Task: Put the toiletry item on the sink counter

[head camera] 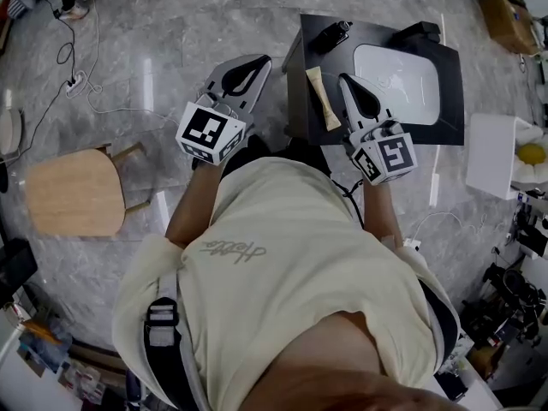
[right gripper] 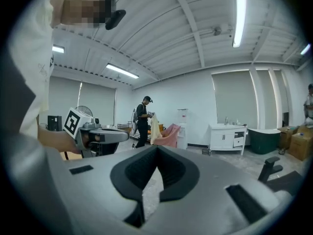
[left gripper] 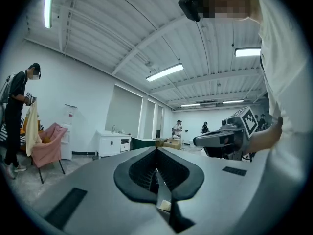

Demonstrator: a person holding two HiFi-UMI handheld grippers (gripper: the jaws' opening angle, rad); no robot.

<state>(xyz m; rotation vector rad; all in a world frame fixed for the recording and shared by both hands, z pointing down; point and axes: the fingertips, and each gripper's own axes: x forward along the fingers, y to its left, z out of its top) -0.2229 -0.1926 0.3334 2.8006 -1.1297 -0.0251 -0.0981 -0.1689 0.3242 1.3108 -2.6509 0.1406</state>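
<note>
A tan toiletry tube (head camera: 324,98) lies flat on the black sink counter (head camera: 300,110), left of the white basin (head camera: 396,78). My right gripper (head camera: 344,79) hovers over the counter just right of the tube, jaws shut with nothing between them (right gripper: 157,148). My left gripper (head camera: 259,60) is held over the floor, left of the counter's edge, jaws also shut (left gripper: 157,150). Both gripper views look out level across the room, so neither shows the tube. Each shows the other gripper beside it.
A black faucet (head camera: 330,34) stands at the counter's back left. A wooden stool (head camera: 73,191) sits on the marble floor at left, with cables (head camera: 81,80) behind it. A white table (head camera: 492,152) with a yellow object (head camera: 531,153) is at right. A person (right gripper: 142,121) stands far off.
</note>
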